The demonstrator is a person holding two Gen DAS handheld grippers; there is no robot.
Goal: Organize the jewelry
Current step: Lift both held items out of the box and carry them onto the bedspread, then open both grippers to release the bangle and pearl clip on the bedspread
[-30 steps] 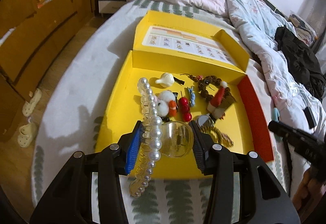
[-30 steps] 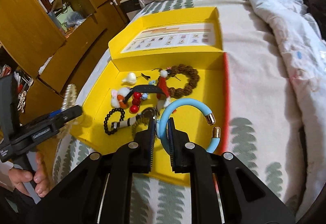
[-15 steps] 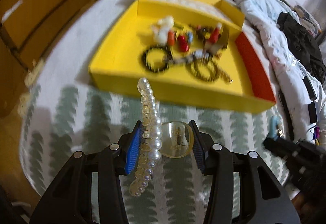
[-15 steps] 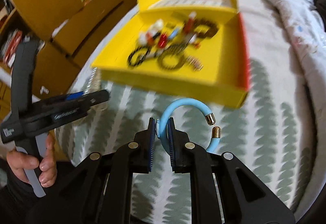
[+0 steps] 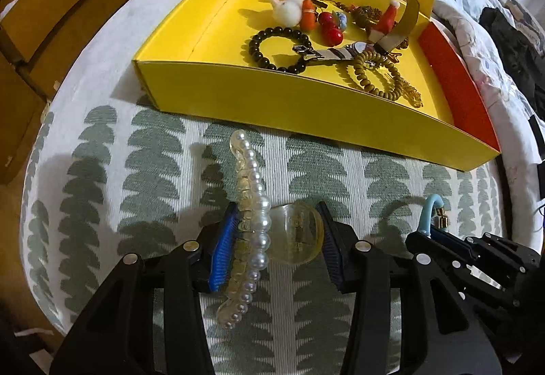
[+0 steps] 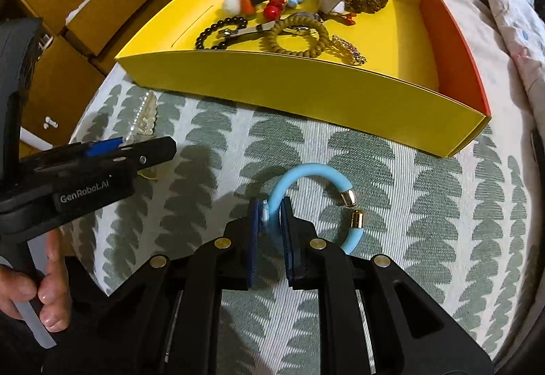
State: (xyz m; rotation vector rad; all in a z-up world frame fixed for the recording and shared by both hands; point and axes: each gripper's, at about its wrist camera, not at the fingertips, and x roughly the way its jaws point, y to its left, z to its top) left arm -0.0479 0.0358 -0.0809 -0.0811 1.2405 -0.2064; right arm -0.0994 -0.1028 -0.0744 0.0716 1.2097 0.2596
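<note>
On the left, the left gripper [image 5: 276, 238] pinches a pearl hair claw [image 5: 250, 221] across its clear hinge, the blue pads pressed against either side, the pearl row running away from the camera over the leaf-patterned bedspread [image 5: 153, 170]. The claw hangs low over the cloth, just short of the near wall of the yellow box [image 5: 272, 95]; whether it touches the fabric cannot be told. Beyond that wall the remaining pieces lie in a loose heap: a black bead bracelet [image 5: 272, 48], a watch [image 5: 333, 52], an olive bead bracelet [image 5: 378, 75], red cherry beads [image 5: 330, 26] and a white rabbit charm [image 5: 289, 5]. Further right, the right gripper [image 6: 272, 221] is pressed together on a light blue bangle [image 6: 306, 174] with gold end caps, gripping one side of the open ring while the rest sticks out to the right, also over the bedspread and in front of the box. Judging by this, the step in hand is laying out pieces taken from the box onto the cloth, one per hand. The next move likely calls for lowering each item until it rests flat, spreading the fingers slowly so the claw does not roll and the bangle does not spring aside, and keeping the two well apart.
</note>
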